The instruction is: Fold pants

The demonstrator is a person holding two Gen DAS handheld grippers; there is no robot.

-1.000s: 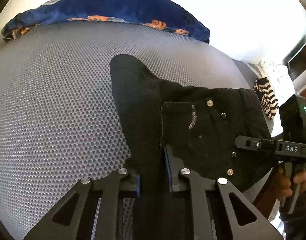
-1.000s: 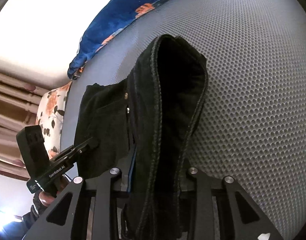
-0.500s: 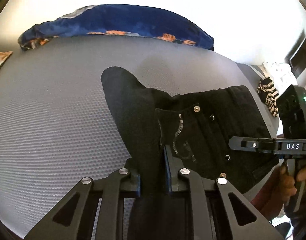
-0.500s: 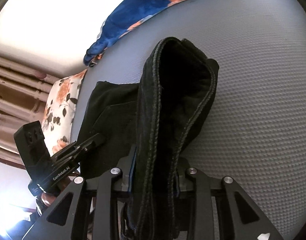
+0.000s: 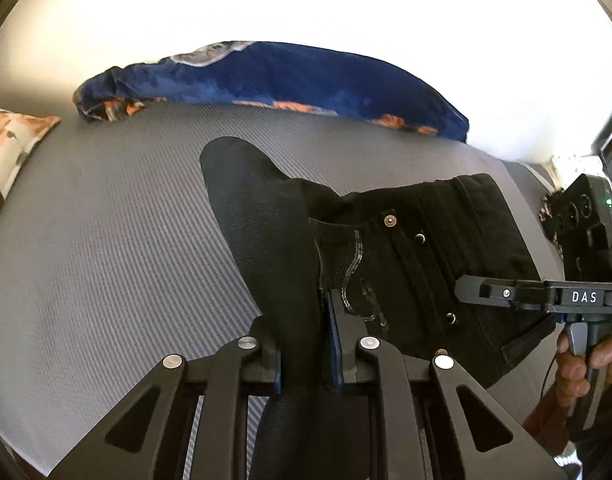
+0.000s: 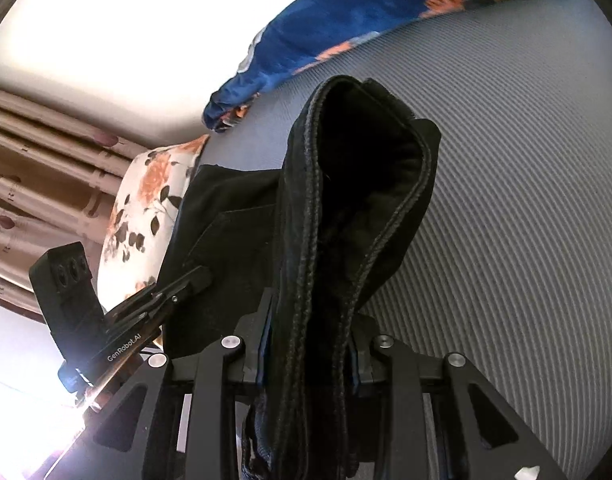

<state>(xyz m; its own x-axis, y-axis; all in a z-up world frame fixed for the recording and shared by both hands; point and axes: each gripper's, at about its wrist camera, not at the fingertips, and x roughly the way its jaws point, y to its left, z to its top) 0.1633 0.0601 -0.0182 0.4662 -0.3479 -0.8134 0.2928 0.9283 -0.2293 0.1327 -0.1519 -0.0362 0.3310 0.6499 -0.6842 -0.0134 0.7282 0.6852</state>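
Black pants (image 5: pixel 386 256) with metal studs and a sequin pocket hang bunched over a grey textured bed surface (image 5: pixel 105 264). My left gripper (image 5: pixel 303 344) is shut on a fold of the pants at one side. My right gripper (image 6: pixel 308 344) is shut on the thick waistband end (image 6: pixel 346 200), which stands up between its fingers. The right gripper also shows in the left wrist view (image 5: pixel 466 290), its tip against the pants' right edge. The left gripper shows in the right wrist view (image 6: pixel 201 278), its tip on the cloth.
A blue blanket with orange flowers (image 5: pixel 285 80) lies along the far edge of the bed. A white floral pillow (image 5: pixel 9 148) sits at the left, beside beige curtains (image 6: pixel 45 152). A striped item (image 5: pixel 550 216) lies at the far right.
Both grippers have lifted with the pants held in them; the bed surface looks farther away and the blanket and pillow have come further into view. Both stay shut.
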